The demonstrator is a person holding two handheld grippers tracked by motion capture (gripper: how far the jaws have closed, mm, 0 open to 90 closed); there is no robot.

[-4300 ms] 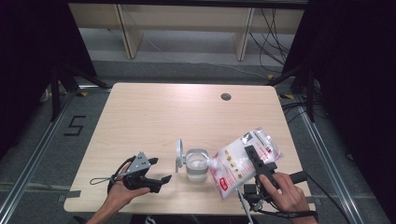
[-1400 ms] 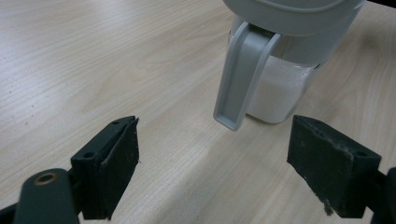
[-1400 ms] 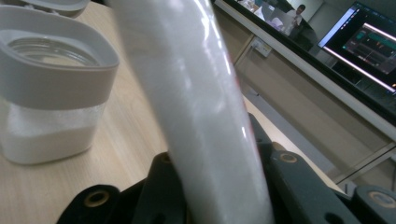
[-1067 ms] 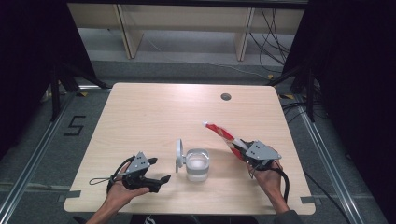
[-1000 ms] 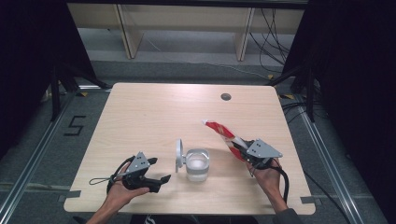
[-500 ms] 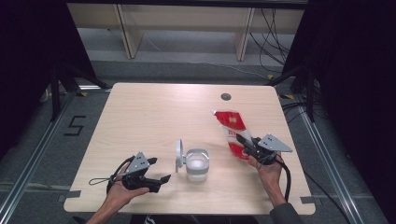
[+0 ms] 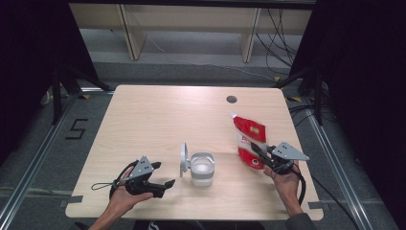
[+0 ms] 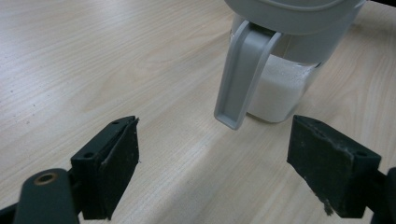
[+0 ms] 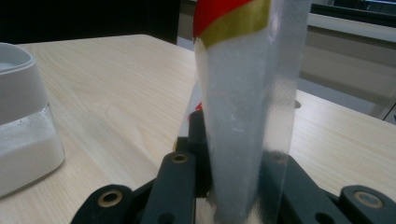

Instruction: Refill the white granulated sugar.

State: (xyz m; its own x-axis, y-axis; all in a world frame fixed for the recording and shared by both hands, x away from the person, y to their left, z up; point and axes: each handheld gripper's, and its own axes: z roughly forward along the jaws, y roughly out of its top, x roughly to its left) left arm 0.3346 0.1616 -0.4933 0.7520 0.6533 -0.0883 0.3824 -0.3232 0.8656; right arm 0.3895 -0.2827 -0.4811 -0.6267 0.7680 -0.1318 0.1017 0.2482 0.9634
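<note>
Near the front edge of the table [image 7: 143,120]: left gripper [image 7: 160,184], jaws wide apart, holding nothing. Just beyond, a clear container [image 7: 202,168] of white powder with grey flip lid [image 7: 183,159] raised. To the right: right gripper [image 7: 258,154], jaws clenched on the lower edge of the pouch [image 7: 250,139]. Red and white pouch, clear bottom, upright above the table's right side.

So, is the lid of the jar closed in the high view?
No, the lid stands open, tipped up at the left side of the jar, and the white powder inside shows.
</note>
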